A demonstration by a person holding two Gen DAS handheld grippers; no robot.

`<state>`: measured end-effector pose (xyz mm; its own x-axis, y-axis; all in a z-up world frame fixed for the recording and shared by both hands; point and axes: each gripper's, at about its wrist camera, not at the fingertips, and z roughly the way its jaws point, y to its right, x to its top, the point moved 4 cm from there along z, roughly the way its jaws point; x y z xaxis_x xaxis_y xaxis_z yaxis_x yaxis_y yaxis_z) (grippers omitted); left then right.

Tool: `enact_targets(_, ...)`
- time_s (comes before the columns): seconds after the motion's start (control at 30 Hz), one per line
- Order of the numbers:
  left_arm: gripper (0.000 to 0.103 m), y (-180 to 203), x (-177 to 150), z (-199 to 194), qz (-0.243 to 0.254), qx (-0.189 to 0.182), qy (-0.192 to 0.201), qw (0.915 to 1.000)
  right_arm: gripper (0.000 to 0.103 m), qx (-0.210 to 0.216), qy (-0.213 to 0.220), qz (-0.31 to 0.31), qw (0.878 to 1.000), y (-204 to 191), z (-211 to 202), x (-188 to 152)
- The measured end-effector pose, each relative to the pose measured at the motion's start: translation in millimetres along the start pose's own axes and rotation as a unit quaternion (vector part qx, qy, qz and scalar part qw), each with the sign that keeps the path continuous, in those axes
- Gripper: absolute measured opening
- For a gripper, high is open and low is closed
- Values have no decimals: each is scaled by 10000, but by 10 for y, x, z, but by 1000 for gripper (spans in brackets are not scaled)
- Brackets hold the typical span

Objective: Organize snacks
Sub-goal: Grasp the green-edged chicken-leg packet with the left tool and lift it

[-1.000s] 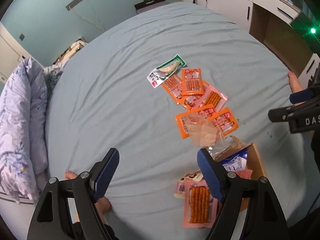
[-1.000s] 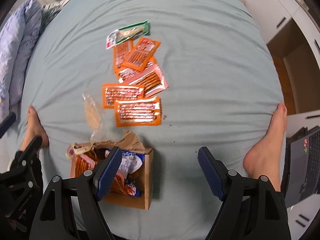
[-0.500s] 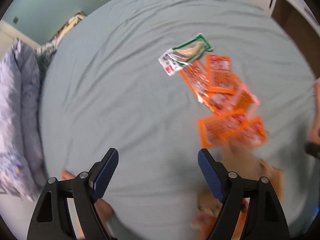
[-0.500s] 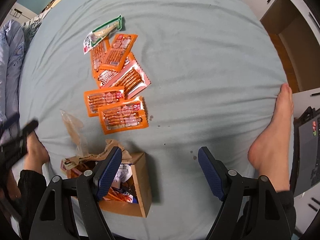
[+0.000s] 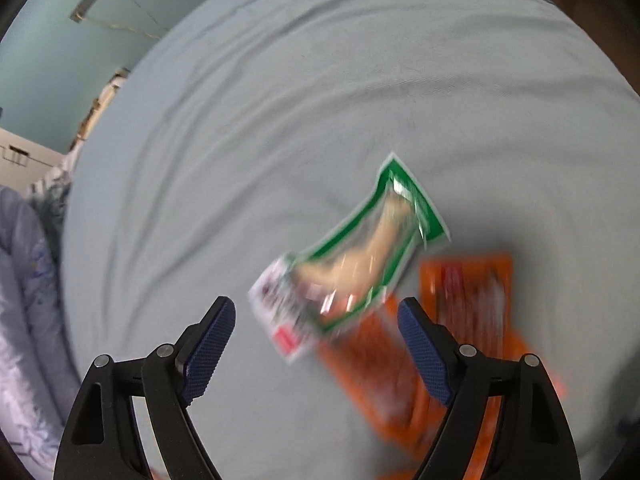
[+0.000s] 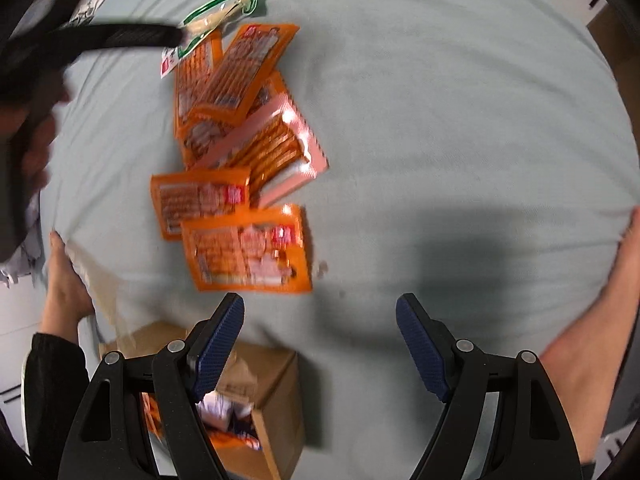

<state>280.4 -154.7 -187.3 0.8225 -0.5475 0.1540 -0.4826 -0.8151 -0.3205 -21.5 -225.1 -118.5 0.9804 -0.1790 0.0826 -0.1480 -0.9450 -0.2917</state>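
I see the green snack pack [image 5: 360, 256] lying flat on the blue bed sheet [image 5: 280, 120], at the far end of a row of orange snack packs [image 6: 244, 248]. My left gripper [image 5: 316, 312] hangs right over it, jaws wide apart, holding nothing. My right gripper [image 6: 320, 312] is wide apart too and empty, near the cardboard box [image 6: 276, 392] of snacks.

Motion blur smears the green-edged packet [image 5: 352, 256]; the cardboard box [image 6: 276, 404] sits partly behind the right claw [image 6: 320, 334].
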Motion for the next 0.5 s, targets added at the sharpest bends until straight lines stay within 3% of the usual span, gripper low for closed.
enact_targets(0.13,81,61,105,343,-166,-252,-304,9991,78,59,68,-82,9999,43,81,124)
enact_targets(0.2,48,5,99,334,-593,-898,-288,9938,78,72,86,-162,9998,23,106,144)
enact_targets(0.23,46,-33,92,287,-709,-1078,-261,9913,78,54,90,-219,9997,20,122,150)
enact_targets(0.37,28,-192,-88,94,-464,-900,-266,9945,78,91,0,-385,9992,-23,151,111)
enact_targets(0.43,27,-331,-212,-57,-535,-908,-237,9941,78,203,-104,-455,9987,-64,210,88)
enact_targets(0.5,20,-526,-418,-305,-652,-1057,-210,9920,78,200,-109,-509,9984,-100,232,107)
